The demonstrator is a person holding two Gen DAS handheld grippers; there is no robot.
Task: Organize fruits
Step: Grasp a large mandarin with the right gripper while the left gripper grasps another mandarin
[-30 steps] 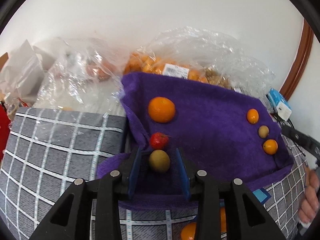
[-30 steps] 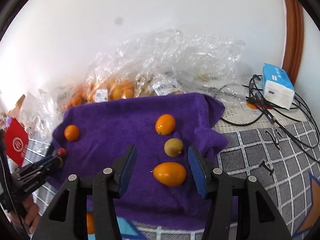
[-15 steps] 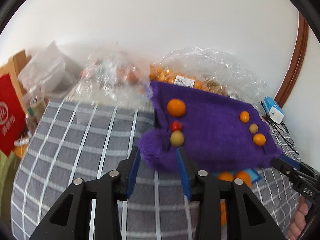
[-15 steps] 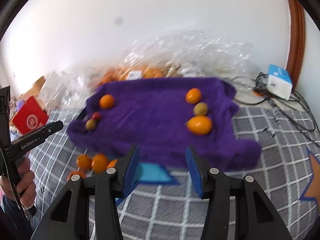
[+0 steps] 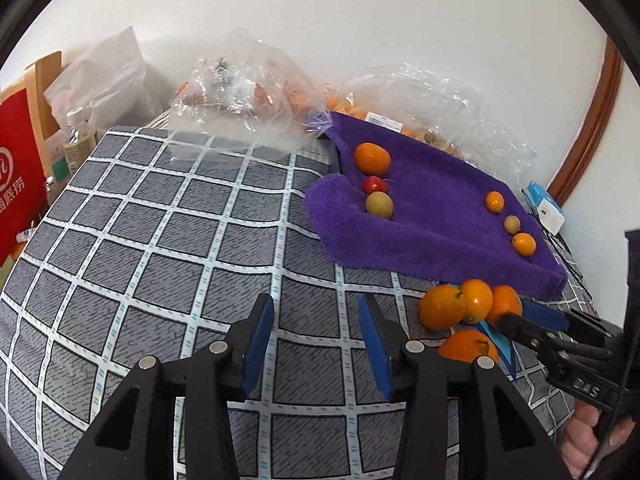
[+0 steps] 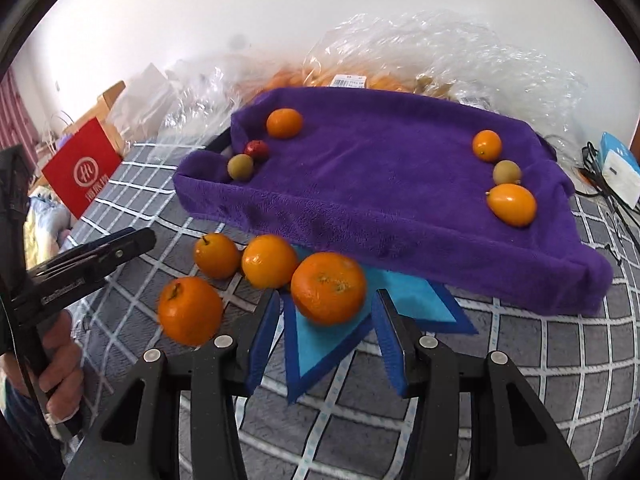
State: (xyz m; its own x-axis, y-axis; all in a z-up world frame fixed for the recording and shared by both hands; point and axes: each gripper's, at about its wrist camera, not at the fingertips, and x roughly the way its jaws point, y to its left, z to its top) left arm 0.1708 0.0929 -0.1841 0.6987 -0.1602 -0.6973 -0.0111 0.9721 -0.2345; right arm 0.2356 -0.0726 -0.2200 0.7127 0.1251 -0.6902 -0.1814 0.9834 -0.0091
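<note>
A purple towel point(image 6: 380, 168) lies over a raised tray, also in the left wrist view point(image 5: 432, 208). On its left stand an orange point(image 6: 284, 123), a small red fruit point(image 6: 256, 149) and a green-brown fruit point(image 6: 240, 167). On its right are a small orange point(image 6: 486, 145), a brown fruit point(image 6: 506, 172) and an oval orange fruit point(image 6: 511, 204). Several loose oranges lie on the checked cloth in front; the nearest point(image 6: 328, 288) sits just ahead of my open, empty right gripper point(image 6: 325, 334). My left gripper point(image 5: 316, 344) is open and empty over the cloth, left of the oranges point(image 5: 442, 306).
Clear plastic bags of fruit point(image 6: 400, 60) line the wall behind the towel. A red card point(image 6: 82, 172) and bottles stand at the left. A blue and white box point(image 6: 618, 168) with cables lies at the right. A blue paper star point(image 6: 320, 336) lies under the nearest orange.
Both grippers have pulled back from the towel toward the front of the table. The loose oranges on the cloth have come into view; the right gripper now sits just behind one.
</note>
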